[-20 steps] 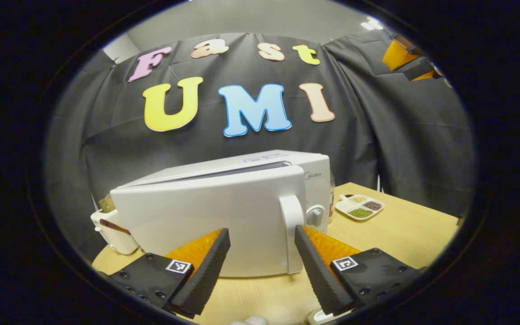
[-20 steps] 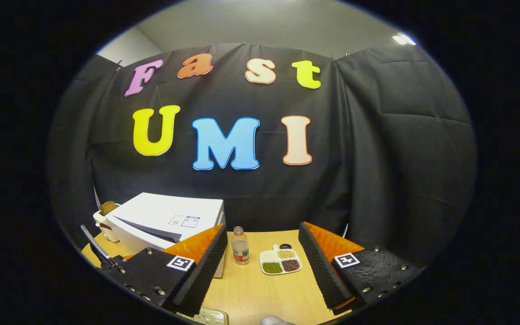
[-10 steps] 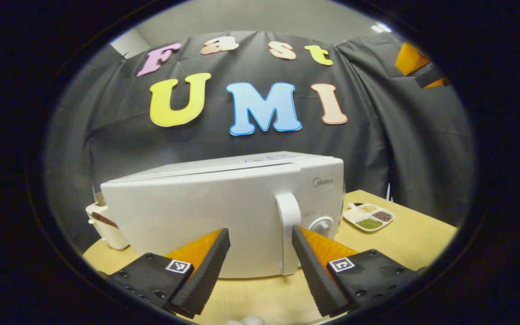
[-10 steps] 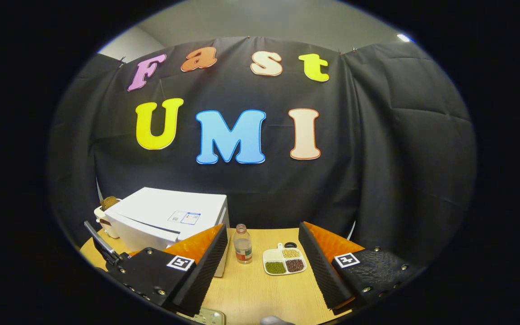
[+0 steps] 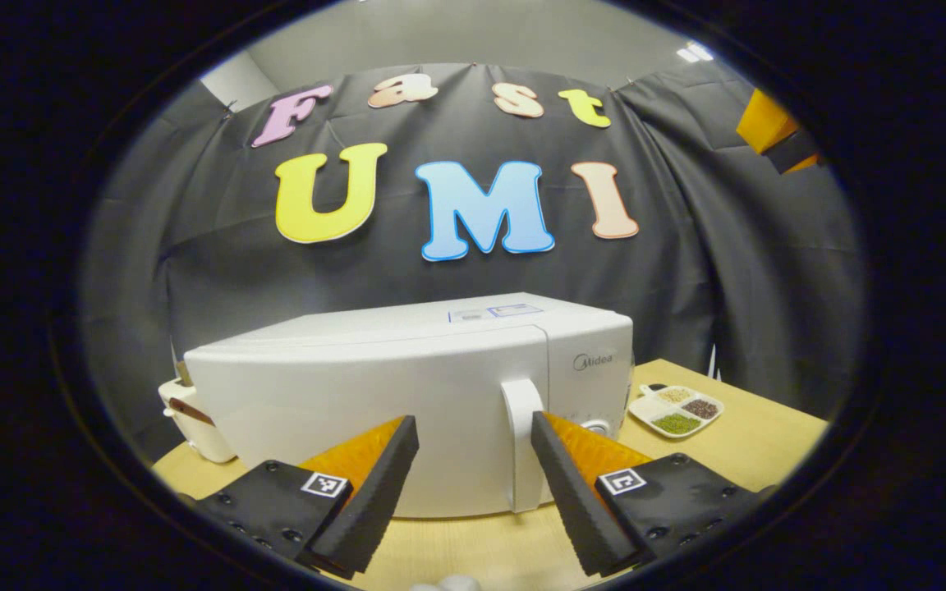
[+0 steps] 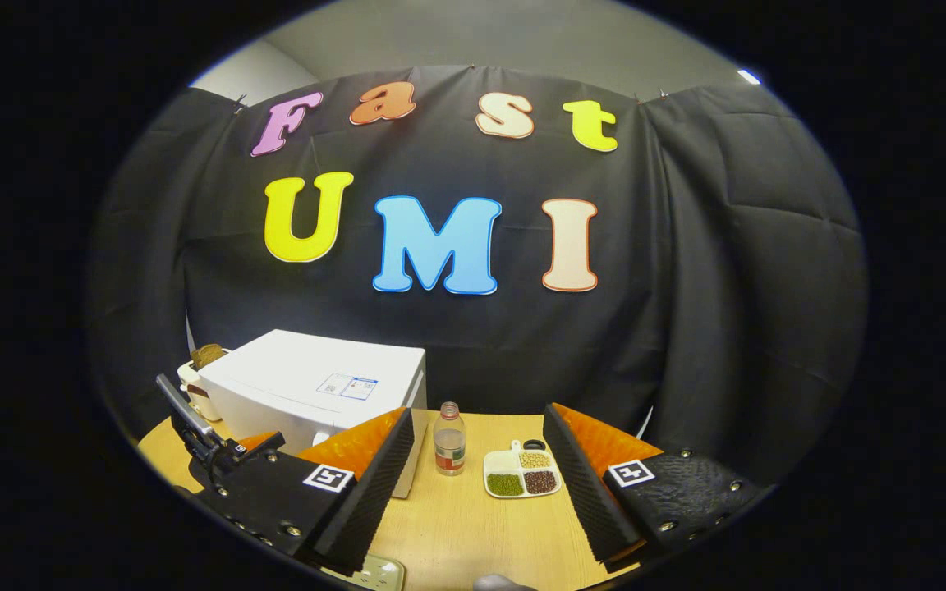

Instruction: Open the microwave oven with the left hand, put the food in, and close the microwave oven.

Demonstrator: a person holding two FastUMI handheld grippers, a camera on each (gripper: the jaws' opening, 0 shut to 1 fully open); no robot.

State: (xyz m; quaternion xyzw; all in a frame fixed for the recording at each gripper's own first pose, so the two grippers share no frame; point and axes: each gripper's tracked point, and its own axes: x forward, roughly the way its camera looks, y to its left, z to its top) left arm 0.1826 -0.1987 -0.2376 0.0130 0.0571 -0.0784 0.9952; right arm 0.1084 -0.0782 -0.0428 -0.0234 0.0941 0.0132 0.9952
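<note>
The white microwave [image 5: 374, 394] stands on the wooden table [image 5: 736, 447] with its door flush against the body, so its inside is hidden. My left gripper [image 5: 473, 423] is open just in front of the door, and the door's upright handle [image 5: 522, 443] sits by its right finger. In the right gripper view the microwave [image 6: 309, 382] lies off to the left. My right gripper [image 6: 477, 413] hovers open above the table with nothing between its fingers. One of its fingers [image 5: 773, 131] shows high at the right of the left gripper view.
A white sectioned dish of beans [image 6: 522, 474] and a small bottle [image 6: 448, 431] stand right of the microwave. A toaster holding bread [image 5: 194, 419] sits at its left. A pale flat device [image 6: 374, 574] lies at the table's near edge.
The microwave door went from ajar to fully shut against the body, with my left gripper following it in. The right gripper drifted slightly, still open.
</note>
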